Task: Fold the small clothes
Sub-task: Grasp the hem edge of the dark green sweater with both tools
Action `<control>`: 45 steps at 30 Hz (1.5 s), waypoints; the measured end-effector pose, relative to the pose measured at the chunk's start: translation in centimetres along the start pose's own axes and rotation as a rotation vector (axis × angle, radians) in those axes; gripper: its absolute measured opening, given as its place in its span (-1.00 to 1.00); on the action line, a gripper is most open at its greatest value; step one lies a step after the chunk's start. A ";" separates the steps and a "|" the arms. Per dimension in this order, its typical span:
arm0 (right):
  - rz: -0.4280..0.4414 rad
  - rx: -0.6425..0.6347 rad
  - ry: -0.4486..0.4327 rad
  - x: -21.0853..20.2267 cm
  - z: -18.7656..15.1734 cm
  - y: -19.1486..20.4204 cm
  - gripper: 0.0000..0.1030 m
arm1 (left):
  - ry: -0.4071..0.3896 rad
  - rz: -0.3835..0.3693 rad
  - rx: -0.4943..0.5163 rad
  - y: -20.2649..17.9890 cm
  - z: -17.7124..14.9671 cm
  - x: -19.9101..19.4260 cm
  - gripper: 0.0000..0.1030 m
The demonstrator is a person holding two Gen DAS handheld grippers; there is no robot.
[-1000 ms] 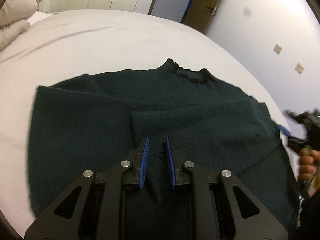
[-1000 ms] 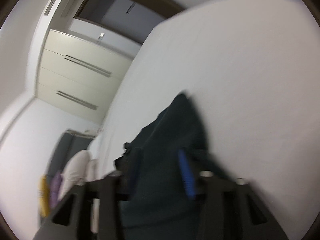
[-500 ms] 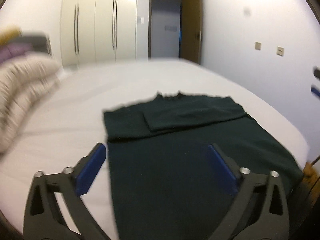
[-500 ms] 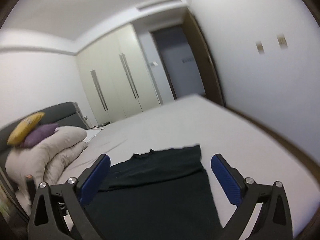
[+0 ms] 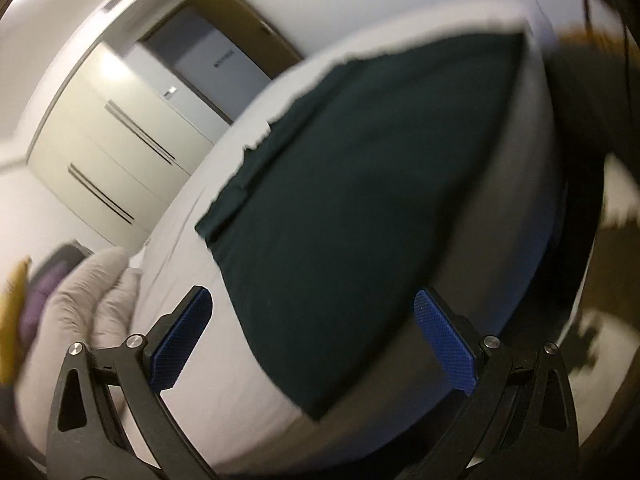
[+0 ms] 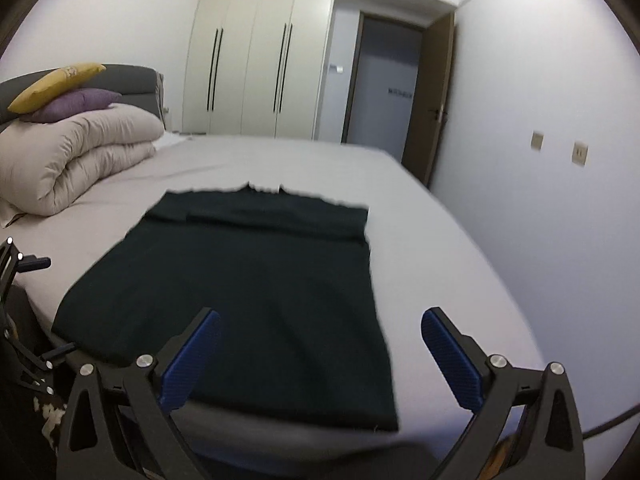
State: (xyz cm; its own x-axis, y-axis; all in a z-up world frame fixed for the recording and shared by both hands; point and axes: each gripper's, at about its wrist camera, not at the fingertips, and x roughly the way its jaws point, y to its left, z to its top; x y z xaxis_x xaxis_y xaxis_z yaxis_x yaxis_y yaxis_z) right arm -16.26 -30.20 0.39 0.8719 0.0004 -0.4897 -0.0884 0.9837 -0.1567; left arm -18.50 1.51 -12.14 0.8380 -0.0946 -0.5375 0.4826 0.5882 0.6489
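**Bedroom, one garment laid out, both tools idle**

While both grippers hang clear of the cloth, the contents run as follows. Bed (image 6: pixel 248 160), grey sheet, filling the middle of the right wrist frame. Wardrobe (image 6: pixel 260 60), cream doors, upper centre. Rolled duvet (image 6: pixel 76 156), left edge, with a purple cushion (image 6: pixel 76 104) and yellow cushion (image 6: pixel 56 80) stacked on top. Dark green sweater (image 6: pixel 248 280), flat on the bed, sleeves folded in, collar toward the far side, hem at the near edge. Right gripper (image 6: pixel 320 360), lower frame, fingers wide apart, holding nothing. Left gripper (image 5: pixel 316 344), tilted view, fingers likewise spread, empty.
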 end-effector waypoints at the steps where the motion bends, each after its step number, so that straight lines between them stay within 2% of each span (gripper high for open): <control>1: 0.003 0.021 0.016 0.5 -0.6 -0.2 0.95 | 0.026 0.024 0.029 -0.6 -0.5 0.5 1.00; 4: 0.021 0.052 0.042 1.0 -1.6 0.0 0.92 | 0.068 0.049 0.067 -1.5 -1.4 1.7 1.00; 8: 0.038 0.045 0.059 1.4 -2.2 1.0 0.92 | 0.067 0.075 0.126 -2.5 -2.0 2.4 1.00; 10: 0.043 0.052 0.062 1.8 -2.3 1.2 0.92 | 0.106 0.107 0.167 -3.2 -2.5 3.6 1.00; 13: 0.053 0.067 0.070 2.0 -2.3 1.3 0.89 | 0.109 0.146 0.166 -3.2 -2.9 3.9 0.99; 16: 0.059 0.066 0.075 2.2 -2.4 1.6 0.87 | 0.077 0.164 0.146 -2.6 -2.8 3.5 0.78; 17: 0.059 0.065 0.076 2.3 -2.4 1.7 0.86 | 0.069 0.171 0.146 -2.5 -2.9 3.4 0.63; 19: 0.061 0.064 0.081 2.5 -2.4 1.8 0.85 | 0.049 0.189 0.166 -3.0 -3.1 2.6 0.48; 22: 0.062 0.057 0.086 2.5 -2.5 2.0 0.85 | 0.017 0.230 0.202 -3.4 -3.0 2.3 0.02; 25: 0.050 0.029 0.085 2.3 -2.7 2.1 0.85 | -0.003 0.265 0.201 -2.6 -2.8 1.8 -0.21; 26: 0.044 0.017 0.086 2.3 -2.8 2.2 0.84 | -0.004 0.267 0.191 -2.2 -2.8 1.8 -0.32; 28: 0.027 -0.034 0.089 2.3 -3.2 2.5 0.80 | -0.002 0.260 0.163 -1.3 -2.6 1.8 -0.39; 29: 0.015 -0.070 0.091 2.2 -3.4 2.7 0.78 | -0.004 0.247 0.144 -0.8 -2.5 1.9 -0.59; 31: 0.002 -0.140 0.098 2.1 -3.9 2.9 0.72 | 0.002 0.216 0.098 0.2 -2.3 2.0 -0.87; 35: -0.030 -0.256 0.129 2.3 -5.2 2.9 0.53 | -0.015 0.189 0.009 2.4 -1.5 1.9 -0.93; 39: -0.066 -0.378 0.160 2.9 -6.8 2.8 0.34 | -0.045 0.162 -0.124 5.5 0.0 1.3 -0.93; 42: -0.086 -0.453 0.174 3.3 -7.7 3.0 0.28 | -0.061 0.139 -0.222 8.0 1.0 0.8 -0.93; 45: -0.095 -0.520 0.169 3.4 -8.2 3.3 0.27 | -0.063 0.123 -0.275 9.9 2.0 0.8 -0.93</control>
State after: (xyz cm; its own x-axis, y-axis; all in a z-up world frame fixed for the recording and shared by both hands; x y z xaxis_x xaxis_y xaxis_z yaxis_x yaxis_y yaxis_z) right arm -17.56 -28.40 -8.82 0.8019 -0.1548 -0.5771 -0.2768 0.7596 -0.5885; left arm -12.56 5.68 -5.07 0.9042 -0.0538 -0.4238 0.2966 0.7930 0.5322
